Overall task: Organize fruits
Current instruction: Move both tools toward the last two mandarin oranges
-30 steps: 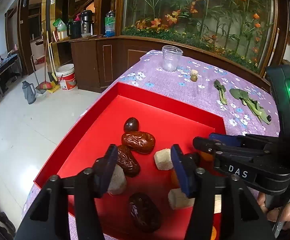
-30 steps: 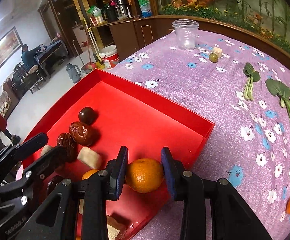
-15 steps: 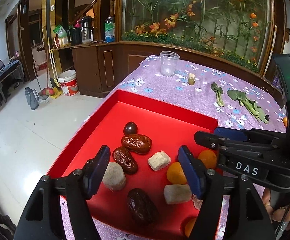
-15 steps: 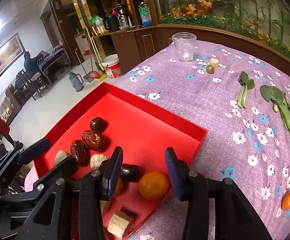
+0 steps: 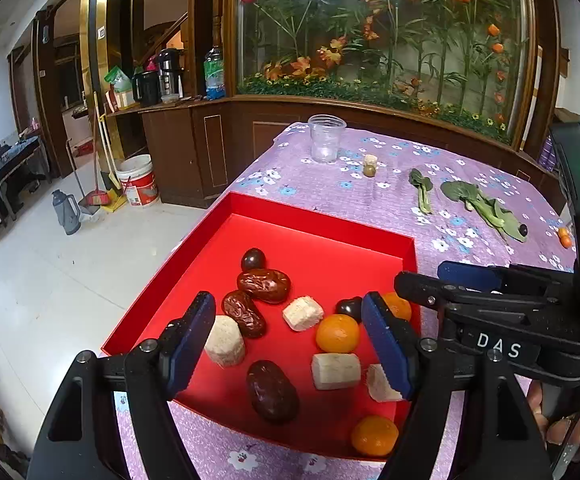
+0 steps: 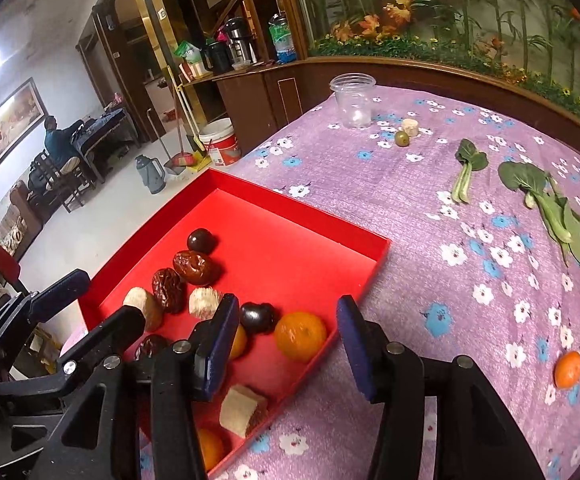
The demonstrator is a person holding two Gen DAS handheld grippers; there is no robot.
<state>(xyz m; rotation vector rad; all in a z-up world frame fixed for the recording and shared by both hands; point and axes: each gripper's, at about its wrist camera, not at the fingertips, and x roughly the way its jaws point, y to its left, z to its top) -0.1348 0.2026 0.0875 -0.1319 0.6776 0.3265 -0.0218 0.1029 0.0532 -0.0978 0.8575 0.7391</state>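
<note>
I am holding both the left gripper [image 5: 288, 344] and right gripper [image 6: 284, 346] empty, jaws just opening, above the red tray [image 6: 302, 222] holding dates, oranges and pale chunks. One orange [image 6: 569, 369] at four o'clock and a green fruit [image 6: 402, 138] at twelve are still waiting on the cloth.

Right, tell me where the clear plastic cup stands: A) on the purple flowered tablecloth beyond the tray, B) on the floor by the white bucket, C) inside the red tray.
A: the clear plastic cup stands upright on the purple flowered tablecloth, beyond the red tray.
</note>
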